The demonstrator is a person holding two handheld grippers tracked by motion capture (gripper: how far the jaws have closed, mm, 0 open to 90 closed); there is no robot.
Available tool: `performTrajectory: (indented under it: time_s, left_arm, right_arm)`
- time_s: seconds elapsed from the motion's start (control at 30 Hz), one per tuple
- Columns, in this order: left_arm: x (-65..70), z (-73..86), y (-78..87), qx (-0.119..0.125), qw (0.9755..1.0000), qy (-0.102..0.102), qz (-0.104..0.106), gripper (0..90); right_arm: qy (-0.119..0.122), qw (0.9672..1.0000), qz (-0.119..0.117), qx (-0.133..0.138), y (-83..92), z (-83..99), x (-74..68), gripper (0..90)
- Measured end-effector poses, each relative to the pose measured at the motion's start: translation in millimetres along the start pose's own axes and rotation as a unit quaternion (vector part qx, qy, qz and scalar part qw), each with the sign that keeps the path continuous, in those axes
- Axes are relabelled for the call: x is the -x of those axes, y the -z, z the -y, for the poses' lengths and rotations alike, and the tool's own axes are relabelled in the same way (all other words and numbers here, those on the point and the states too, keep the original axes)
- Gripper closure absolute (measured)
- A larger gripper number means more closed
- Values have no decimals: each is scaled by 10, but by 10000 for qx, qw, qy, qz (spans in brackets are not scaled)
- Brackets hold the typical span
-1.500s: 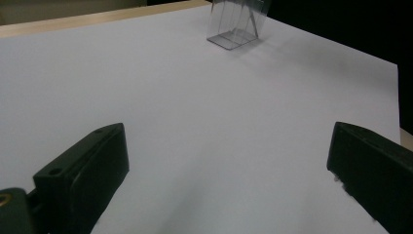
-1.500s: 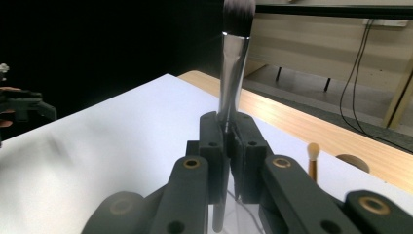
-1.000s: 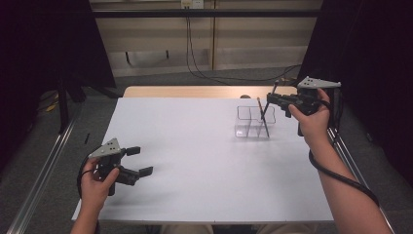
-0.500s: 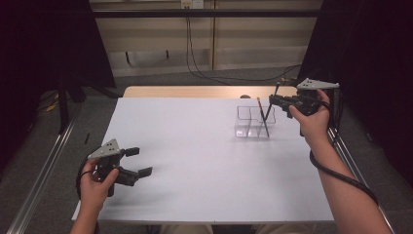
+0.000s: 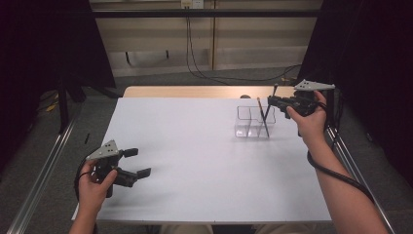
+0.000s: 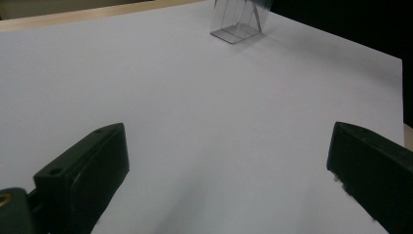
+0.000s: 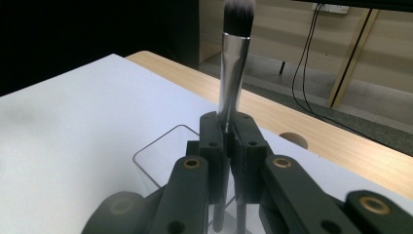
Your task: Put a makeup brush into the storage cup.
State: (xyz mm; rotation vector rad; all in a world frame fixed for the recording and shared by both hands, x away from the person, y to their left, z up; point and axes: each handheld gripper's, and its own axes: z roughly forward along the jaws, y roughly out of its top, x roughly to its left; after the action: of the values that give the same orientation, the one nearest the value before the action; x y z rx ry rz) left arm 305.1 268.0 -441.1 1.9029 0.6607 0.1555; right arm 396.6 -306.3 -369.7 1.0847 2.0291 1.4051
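The right gripper [image 5: 275,101] is clamped tight on a makeup brush [image 7: 235,63], pinching it at the metal ferrule with the bristles pointing up and the handle slanting down into the clear plastic organizer [image 5: 253,122] at the far right part of the white table [image 5: 195,161]. A pencil [image 5: 263,117] leans in the organizer just beside the brush; which compartment each one stands in I can't make out from here. To my eye the step in hand is setting the brush into the organizer, and it looks nearly done, since the handle is already well down inside. What the next move calls for is letting the jaws part without tipping the brush over, then lifting straight clear so the pencil and the light container don't get knocked. The left gripper [image 5: 130,163] hangs near the front left part of the table, well apart from all this, its jaws spread wide with nothing between them. The right gripper view gives the grip itself, pads squeezed on the shiny ferrule below the dark, pale-tipped bristles; the high view gives the slant of the handle and the pencil, and the left gripper view catches the organizer [image 6: 238,22] from far across the bare sheet.
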Motion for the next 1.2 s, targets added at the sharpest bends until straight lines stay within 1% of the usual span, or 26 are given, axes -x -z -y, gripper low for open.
performTrajectory:
  time_s: [0.2,0.37,0.4,0.43,0.47,0.53,0.57,0.6,0.67,0.73,0.77,0.8,0.83,0.87,0.9,0.97,1.03,1.07,1.17,1.2]
  left_arm:
    - [-7,5,1,5,10000,26,8,17]
    - [-6,2,-2,-2,10000,18,21,17]
    - [-6,2,-3,-10,10000,23,20,17]
    - [-6,2,-3,-10,10000,23,20,17]
    - [-4,1,-1,-16,10000,15,10,17]
    - [-4,-1,0,-9,10000,15,18,17]
    - [-5,-2,2,-9,10000,12,17,17]
    - [-5,-3,2,-12,10000,4,10,17]
    - [-3,-3,1,-12,10000,3,8,17]
    - [-1,-3,-3,-2,10000,-3,17,17]
    - [-1,-3,-3,-2,10000,-3,17,17]
    - [3,-5,-5,-7,10000,1,15,17]
    - [3,-5,-5,-7,10000,1,15,17]
    - [4,-6,-6,-2,10000,6,20,17]
    - [7,-8,-5,-5,10000,6,14,17]
    - [9,-11,-2,-5,10000,-2,13,17]
    - [8,-12,-1,-6,10000,-9,11,17]
    - [10,-11,-3,0,10000,3,17,17]
    - [11,-11,-5,-10,10000,-8,18,17]
    - [12,-12,-5,-11,10000,-14,21,18]
  right_arm:
    - [-11,10000,28,-38,-26,14,5,839]
    - [-11,10000,6,-79,-41,28,1,838]
    - [-11,10000,-3,-90,-43,30,-9,805]
    - [-11,10000,-3,-90,-43,30,-9,805]
    - [-42,10000,58,-27,-43,27,-19,632]
    - [-115,9999,38,20,-33,23,-26,575]
    - [-115,9999,38,20,-33,23,-26,575]
    - [-141,9998,7,113,-11,15,-36,476]
    - [-166,9997,9,203,16,12,-50,441]
    - [-158,9996,-41,231,42,14,-59,405]
    - [-158,9996,-41,231,42,14,-59,405]
    - [-185,9993,-71,309,72,26,-74,365]
    - [-185,9993,-71,309,72,26,-74,365]
    - [-200,9990,-118,369,77,32,-76,354]
    - [-250,9988,-125,394,108,55,-89,329]
    - [-288,9984,-190,446,128,79,-95,316]
    - [-297,9981,-193,496,140,96,-102,302]
    - [-334,9976,-245,549,163,138,-118,281]
    - [-350,9972,-313,581,181,175,-134,272]
    - [-327,9967,-352,651,197,203,-153,238]
